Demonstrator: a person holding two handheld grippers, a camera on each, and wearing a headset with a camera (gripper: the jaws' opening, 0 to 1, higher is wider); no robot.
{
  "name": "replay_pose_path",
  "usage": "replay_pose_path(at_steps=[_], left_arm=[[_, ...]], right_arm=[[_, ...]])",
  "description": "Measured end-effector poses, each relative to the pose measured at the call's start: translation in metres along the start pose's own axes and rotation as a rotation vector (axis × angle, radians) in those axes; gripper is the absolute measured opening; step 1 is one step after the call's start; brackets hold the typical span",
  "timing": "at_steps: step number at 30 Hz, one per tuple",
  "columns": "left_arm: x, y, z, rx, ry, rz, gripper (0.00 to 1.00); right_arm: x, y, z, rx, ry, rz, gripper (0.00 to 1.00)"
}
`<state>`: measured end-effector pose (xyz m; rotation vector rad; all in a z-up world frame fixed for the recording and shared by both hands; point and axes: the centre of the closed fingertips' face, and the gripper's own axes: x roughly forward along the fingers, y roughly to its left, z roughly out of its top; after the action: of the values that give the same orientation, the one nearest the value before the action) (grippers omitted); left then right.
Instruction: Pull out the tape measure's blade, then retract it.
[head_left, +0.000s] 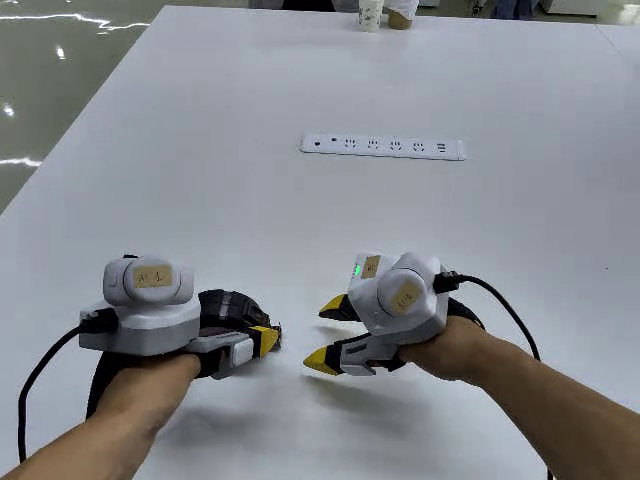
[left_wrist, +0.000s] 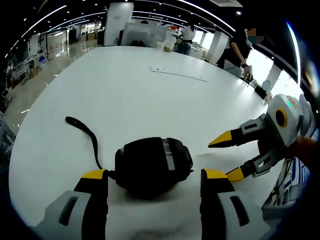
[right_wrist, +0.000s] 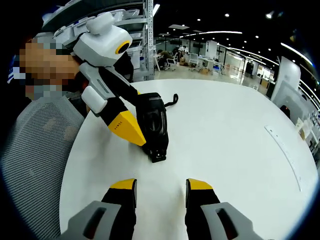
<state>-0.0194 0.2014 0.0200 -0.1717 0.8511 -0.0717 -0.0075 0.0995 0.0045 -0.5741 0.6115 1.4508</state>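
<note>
Straddling the tape measure (left_wrist: 152, 165), the left hand-held gripper (left_wrist: 152, 176) has an unclear grip; the right hand-held gripper (right_wrist: 161, 186) gapes.

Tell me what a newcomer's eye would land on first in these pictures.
First, the black tape measure sitting between the yellow-tipped jaws of the left gripper, near the front of the white table, its wrist strap trailing on the tabletop. Next, the right gripper, jaws open, pointing at it from the side. Farther back lies a white power strip.
</note>
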Motion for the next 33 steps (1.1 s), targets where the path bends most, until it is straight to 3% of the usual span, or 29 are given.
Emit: replay_pose_path(at_steps=[12,24,33], left_arm=[[-0.007,0.005,-0.008,0.06,-0.014,-0.021,0.73],[-0.015,-0.002,-0.011,0.118,-0.041,-0.088,0.77],[-0.023,-0.007,-0.009,0.202,-0.081,-0.132,0.8]], right_arm=[[-0.022,-0.001,-0.009,0.047,-0.019,-0.055,0.42],[-0.045,0.002,-0.022,0.086,-0.032,-0.107,0.48],[-0.064,0.006,-0.033,0.127,-0.055,-0.156,0.55]])
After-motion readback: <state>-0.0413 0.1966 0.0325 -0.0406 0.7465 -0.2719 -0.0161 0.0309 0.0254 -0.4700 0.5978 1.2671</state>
